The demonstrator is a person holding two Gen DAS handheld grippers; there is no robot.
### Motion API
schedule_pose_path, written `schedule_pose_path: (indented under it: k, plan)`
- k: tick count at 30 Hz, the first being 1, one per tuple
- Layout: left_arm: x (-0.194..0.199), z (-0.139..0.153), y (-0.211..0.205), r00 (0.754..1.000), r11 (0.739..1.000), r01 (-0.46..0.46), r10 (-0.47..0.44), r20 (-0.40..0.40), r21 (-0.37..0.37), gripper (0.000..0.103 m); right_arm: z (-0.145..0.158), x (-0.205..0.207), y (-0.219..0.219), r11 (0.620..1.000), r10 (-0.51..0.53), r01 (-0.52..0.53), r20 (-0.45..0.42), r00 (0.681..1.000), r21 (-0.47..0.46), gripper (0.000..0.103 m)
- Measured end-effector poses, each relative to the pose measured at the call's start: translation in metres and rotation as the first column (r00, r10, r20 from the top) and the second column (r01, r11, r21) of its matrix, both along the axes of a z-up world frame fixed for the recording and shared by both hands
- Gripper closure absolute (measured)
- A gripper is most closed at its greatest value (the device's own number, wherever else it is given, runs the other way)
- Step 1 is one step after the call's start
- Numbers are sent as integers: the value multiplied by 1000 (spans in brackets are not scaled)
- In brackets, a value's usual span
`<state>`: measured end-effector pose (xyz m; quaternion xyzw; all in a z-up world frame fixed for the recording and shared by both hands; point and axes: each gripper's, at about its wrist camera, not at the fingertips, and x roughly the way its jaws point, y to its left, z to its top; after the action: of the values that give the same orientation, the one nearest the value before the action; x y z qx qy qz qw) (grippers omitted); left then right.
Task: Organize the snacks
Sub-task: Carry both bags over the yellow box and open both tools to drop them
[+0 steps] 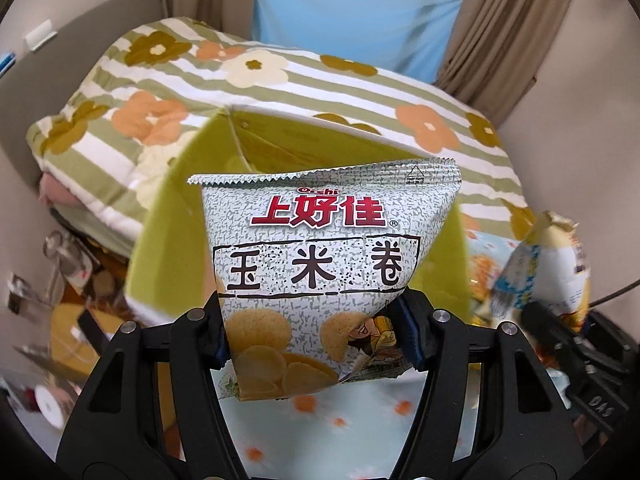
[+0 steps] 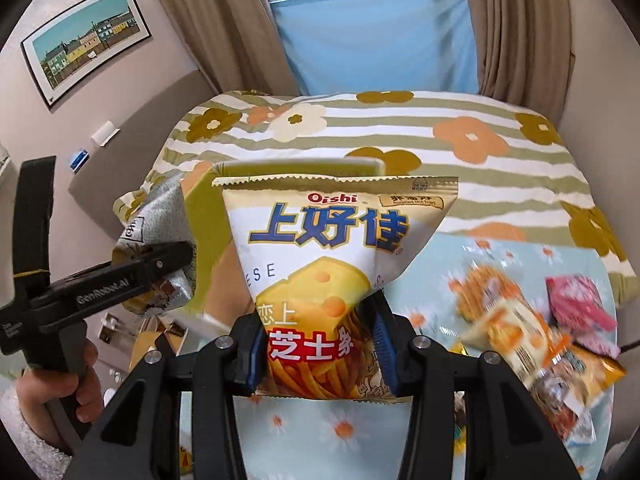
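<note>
Left gripper [image 1: 316, 332]: its fingers [image 1: 412, 336] were clenched on the lower part of a grey corn-roll bag [image 1: 320, 256], held upright before the open mouth of a green box [image 1: 280, 152] at twelve o'clock. Right gripper [image 2: 320, 348]: its fingers [image 2: 250, 354] gripped the lower part of a cheese-stick bag [image 2: 332, 264], likewise upright, with the green box just behind it at eleven o'clock. In the right wrist view the left gripper and its grey bag appeared at nine o'clock, beside the box.

Progress, as a judgement: sorting was under way and not finished. Both bags were lifted but neither was yet inside the box; whether the box already held anything could not be told. A loose pile of snack packets [image 2: 540, 332] lay at three to four o'clock of the right view, awaiting collection.

Setting: the packets lay on a pale blue daisy-print cloth [image 2: 344, 428], in front of a striped floral quilt [image 2: 440, 132]. Behind were beige curtains [image 2: 228, 20], a blue sheet [image 2: 376, 40] under a window, and a framed picture [image 2: 84, 40] at ten o'clock.
</note>
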<state>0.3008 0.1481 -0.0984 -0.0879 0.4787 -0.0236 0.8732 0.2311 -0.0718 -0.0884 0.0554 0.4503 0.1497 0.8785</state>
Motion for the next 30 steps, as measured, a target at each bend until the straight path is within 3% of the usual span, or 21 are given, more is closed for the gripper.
schedule_pose_path:
  k: [8,10,12,14,21,27,30]
  plan:
    - [63,-58,39,986,996,63,-52,-161,68,41,-21,48,44,998,-54,53,-57,997,-19,61]
    - [70,-71,39,974,992,106,-91,-209,62,35,-30,55,51,997,-76,75,-84,994,-20,61]
    - [69,-80,37,966,990,133,-118,-229,51,15,-37,62,56,995,-93,90,-106,990,-30,61]
    - [68,-86,37,961,987,155,-140,-238,44,8,-44,66,60,994,-105,100,-126,987,-43,61]
    - [50,-85,39,964,975,194,-168,-208,112,8,-59,74,63,991,-112,98,-168,979,-89,61]
    - [36,-78,54,971,984,132,-104,-214,120,8,-62,70,74,994,-44,27,-161,986,-105,61]
    - [31,-72,61,976,991,108,-90,-198,82,8,-66,69,81,992,-11,-10,-154,988,-130,61]
